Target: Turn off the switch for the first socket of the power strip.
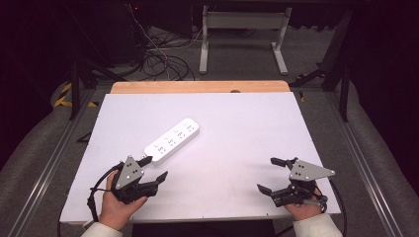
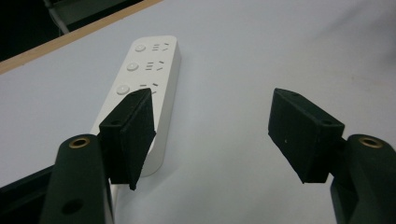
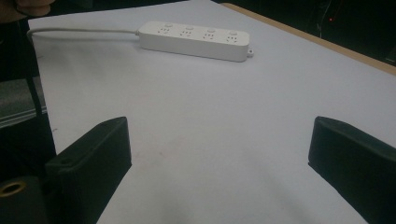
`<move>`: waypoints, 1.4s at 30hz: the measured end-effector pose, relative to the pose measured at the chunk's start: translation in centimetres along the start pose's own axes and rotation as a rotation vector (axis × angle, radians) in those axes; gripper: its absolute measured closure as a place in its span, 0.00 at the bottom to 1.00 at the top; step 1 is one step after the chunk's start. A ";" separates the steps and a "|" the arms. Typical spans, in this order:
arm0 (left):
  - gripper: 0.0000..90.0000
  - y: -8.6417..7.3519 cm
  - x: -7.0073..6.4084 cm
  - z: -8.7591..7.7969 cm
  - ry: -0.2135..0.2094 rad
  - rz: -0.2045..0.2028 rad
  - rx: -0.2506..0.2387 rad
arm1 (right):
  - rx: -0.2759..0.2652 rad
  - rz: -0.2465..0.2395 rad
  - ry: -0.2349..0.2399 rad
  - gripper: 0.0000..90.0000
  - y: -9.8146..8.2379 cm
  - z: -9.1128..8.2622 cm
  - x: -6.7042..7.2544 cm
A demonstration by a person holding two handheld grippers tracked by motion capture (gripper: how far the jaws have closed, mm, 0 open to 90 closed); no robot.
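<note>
Power strip (image 1: pixel 173 141) lay diagonally left of table (image 1: pixel 247 123) centre. Left gripper (image 1: pixel 154 169) gaped by its near end; right gripper (image 1: pixel 271 174) gaped at near-right corner.

A lab-like test room: a white counter (image 1: pixel 257 148) on metal rails (image 1: pixel 54 158), loose cables (image 1: pixel 158 59) on grey carpet, dark surroundings.

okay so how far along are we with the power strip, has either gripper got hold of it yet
Nothing looks done yet. The white power strip lies flat on the white table, ungripped. In hand: the left gripper is open beside the strip's near end, one jaw overlapping it in the left gripper view. The right gripper is open and apart. Any gripping or moving remains.
</note>
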State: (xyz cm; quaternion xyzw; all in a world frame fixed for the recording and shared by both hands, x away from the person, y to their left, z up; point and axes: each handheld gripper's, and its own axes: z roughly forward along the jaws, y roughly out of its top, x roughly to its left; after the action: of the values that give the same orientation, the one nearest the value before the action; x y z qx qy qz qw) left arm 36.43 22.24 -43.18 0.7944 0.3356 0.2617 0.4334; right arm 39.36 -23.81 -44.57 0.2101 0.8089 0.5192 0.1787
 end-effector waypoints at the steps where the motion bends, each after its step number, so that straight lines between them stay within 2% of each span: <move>1: 0.36 0.0 0.0 0.0 0.000 0.000 0.000 | 0.005 0.000 0.001 0.07 0.0 0.0 0.0; 6: 0.36 1.0 0.6 0.0 0.004 -0.025 -0.003 | 0.011 -0.001 0.002 0.07 0.0 0.1 0.0; 13: 0.37 1.9 1.0 -0.2 0.007 -0.032 -0.012 | 0.012 0.002 0.010 0.07 -0.1 0.1 0.0; 17: 0.37 2.3 1.3 0.1 0.020 -0.025 0.000 | 0.013 0.002 0.010 0.07 -0.1 0.1 0.0; 22: 0.36 3.0 1.7 0.2 0.013 -0.024 -0.003 | 0.012 0.004 0.014 0.07 -0.1 0.1 0.0; 27: 0.37 3.6 2.0 0.3 -0.019 -0.044 -0.016 | 0.012 0.003 0.017 0.07 -0.1 0.1 0.0; 34: 0.39 3.9 2.1 0.4 -0.002 -0.047 -0.017 | 0.012 0.002 0.020 0.07 -0.1 0.1 0.0; 38: 0.49 3.9 2.3 0.2 0.027 -0.038 -0.022 | 0.010 0.001 0.021 0.07 -0.1 0.1 0.0; 42: 0.66 4.0 2.4 0.3 0.005 -0.035 -0.005 | 0.012 0.000 0.023 0.07 -0.1 0.1 0.1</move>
State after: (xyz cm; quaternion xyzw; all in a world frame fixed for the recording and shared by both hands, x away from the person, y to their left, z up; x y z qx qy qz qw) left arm 39.39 22.30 -39.61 0.7867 0.3499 0.2566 0.4391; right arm 39.33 -23.75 -44.72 0.2051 0.8140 0.5168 0.1681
